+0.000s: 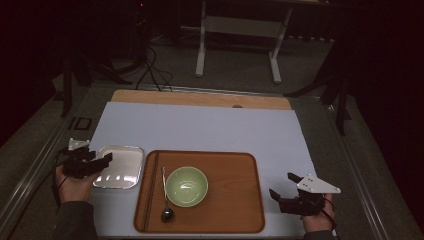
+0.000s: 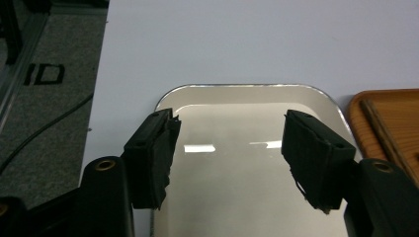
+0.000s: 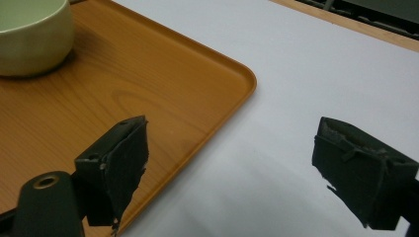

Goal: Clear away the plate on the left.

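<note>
**Two grippers poised at either side of a set tray**

A person seated at the table holds the left gripper (image 1: 102, 161) over the near left edge of a small metal tray (image 1: 125, 165), its jaws spread wide with nothing between them. In the left gripper view, the two black jaws stand apart above the tray's shiny, empty bottom (image 2: 237, 163), one jaw near each side wall. The metal tray lies on the pale blue mat (image 1: 210, 127), just beside the left edge of a wooden tray (image 1: 230, 210).

On the wooden tray sit a light green bowl (image 1: 186, 186), a spoon (image 1: 165, 202) just left of the bowl with its dark head toward the person, and a pair of brown chopsticks (image 1: 149, 190) lying along the tray's left rim.

The right gripper (image 1: 285, 192) hovers near the wooden tray's right edge, its jaws likewise parted and empty. In the right gripper view, one jaw stands over the tray's corner (image 3: 197, 98), the other over the mat (image 3: 306, 74).
</note>
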{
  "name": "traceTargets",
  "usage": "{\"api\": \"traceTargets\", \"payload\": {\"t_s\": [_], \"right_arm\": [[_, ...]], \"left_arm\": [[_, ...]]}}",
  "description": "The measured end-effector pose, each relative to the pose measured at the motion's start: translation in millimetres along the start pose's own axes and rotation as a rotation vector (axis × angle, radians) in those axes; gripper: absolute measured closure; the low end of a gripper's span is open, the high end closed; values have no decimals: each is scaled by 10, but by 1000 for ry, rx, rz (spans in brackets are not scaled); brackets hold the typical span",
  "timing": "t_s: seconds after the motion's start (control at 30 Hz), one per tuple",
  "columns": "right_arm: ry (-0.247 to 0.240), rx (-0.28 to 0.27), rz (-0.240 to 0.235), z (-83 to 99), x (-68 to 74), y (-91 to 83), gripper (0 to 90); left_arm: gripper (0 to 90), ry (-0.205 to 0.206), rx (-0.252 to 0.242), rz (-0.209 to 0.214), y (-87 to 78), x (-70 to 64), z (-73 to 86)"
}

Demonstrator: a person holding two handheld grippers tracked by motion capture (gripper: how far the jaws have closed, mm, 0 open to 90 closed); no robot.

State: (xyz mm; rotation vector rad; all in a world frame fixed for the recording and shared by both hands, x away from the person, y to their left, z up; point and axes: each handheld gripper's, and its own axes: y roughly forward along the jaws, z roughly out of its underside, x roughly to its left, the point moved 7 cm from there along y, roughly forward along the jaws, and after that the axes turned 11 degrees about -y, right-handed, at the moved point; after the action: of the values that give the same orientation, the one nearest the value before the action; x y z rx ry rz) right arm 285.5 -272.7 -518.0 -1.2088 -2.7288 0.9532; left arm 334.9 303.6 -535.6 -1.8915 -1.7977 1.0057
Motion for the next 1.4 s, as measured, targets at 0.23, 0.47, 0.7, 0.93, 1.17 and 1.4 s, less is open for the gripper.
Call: {"api": "traceTargets", "payload": {"t_s": [0.23, 0.47, 0.7, 0.93, 1.17, 1.4], "right_arm": [[0, 2, -1, 1, 1, 2, 135], [-1, 3, -1, 1, 3, 4, 134], [-2, 4, -2, 1, 6, 7, 134], [-2, 4, -3, 1, 7, 9, 134], [-2, 5, -4, 1, 9, 12, 134], [-1, 5, -5, 2, 10, 13, 134]], "left_arm": [[440, -28, 29, -43, 56, 112, 28], [510, -73, 54, -62, 90, 199, 59], [582, -93, 84, -64, 134, 257, 101], [626, -109, 99, -78, 154, 304, 125], [692, -125, 132, -105, 166, 352, 164], [768, -169, 165, -102, 154, 462, 208]]}}
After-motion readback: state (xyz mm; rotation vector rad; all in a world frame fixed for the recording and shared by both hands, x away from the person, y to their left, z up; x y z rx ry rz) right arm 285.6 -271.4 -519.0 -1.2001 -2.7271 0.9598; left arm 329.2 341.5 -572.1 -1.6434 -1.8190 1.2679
